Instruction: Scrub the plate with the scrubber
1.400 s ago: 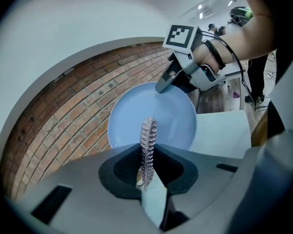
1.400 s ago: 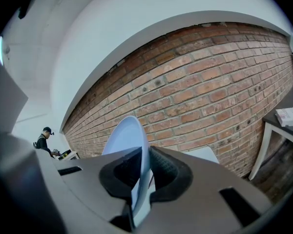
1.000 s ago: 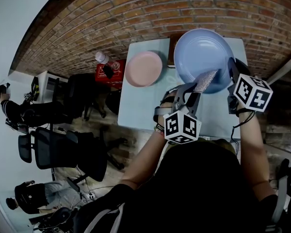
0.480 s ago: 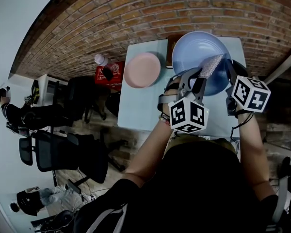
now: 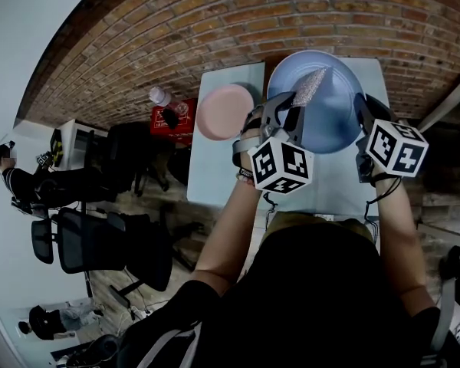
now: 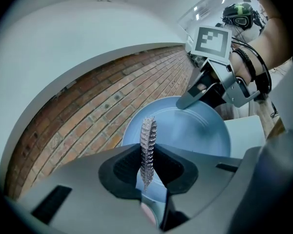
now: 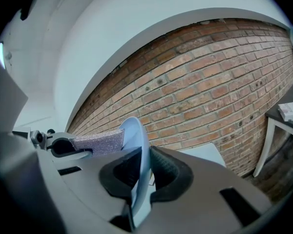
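Note:
A large blue plate (image 5: 326,106) is held tilted up above the table, its face toward me. My right gripper (image 5: 362,107) is shut on its right rim; the right gripper view shows the plate (image 7: 139,145) edge-on between the pads. My left gripper (image 5: 291,113) is shut on a thin silvery scrubber (image 5: 310,87), which lies against the plate's upper left face. In the left gripper view the scrubber (image 6: 147,147) stands edge-on between the jaws, with the plate (image 6: 195,135) behind it and the right gripper (image 6: 198,89) at the plate's top rim.
A pink plate (image 5: 224,111) lies on the pale blue table (image 5: 215,167) to the left. A brick floor surrounds the table. A red box (image 5: 175,117) with a bottle (image 5: 160,94) sits left of the table, near dark office chairs (image 5: 100,236).
My left gripper has moved left and up across the plate with the scrubber, from the plate's lower right to its upper left. The right gripper and plate have barely shifted.

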`<state>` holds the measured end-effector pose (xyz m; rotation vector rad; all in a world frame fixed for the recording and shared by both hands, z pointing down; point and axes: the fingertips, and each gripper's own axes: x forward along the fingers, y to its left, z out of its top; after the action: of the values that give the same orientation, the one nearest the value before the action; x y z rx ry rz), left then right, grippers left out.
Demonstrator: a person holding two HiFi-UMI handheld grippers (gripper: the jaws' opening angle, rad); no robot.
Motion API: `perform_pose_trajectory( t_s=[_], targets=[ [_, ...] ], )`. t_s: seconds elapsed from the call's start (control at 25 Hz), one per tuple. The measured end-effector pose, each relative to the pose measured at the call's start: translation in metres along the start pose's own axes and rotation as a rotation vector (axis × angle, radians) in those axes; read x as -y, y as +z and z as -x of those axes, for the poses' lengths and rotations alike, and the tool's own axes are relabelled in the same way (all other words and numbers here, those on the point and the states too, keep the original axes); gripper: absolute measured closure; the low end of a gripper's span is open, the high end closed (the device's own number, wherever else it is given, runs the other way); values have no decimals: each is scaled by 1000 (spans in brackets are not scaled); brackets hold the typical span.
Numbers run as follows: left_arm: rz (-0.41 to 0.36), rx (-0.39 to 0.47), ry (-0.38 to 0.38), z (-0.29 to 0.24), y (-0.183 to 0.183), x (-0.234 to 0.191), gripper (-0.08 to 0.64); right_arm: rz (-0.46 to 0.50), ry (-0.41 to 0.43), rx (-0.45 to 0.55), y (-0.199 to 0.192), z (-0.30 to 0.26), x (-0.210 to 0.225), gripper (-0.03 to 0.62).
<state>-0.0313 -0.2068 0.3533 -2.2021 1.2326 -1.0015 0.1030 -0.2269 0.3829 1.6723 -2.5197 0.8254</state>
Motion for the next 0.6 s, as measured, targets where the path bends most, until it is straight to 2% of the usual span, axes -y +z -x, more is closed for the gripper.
perform_pose_trajectory(
  t_s=[0.32, 0.6],
  targets=[
    [23, -61, -55, 12, -32, 21, 482, -13, -13, -1, 0, -2, 2, 543],
    [4, -82, -151, 32, -44, 60, 482, 0, -20, -2, 1, -4, 3, 543]
  ],
)
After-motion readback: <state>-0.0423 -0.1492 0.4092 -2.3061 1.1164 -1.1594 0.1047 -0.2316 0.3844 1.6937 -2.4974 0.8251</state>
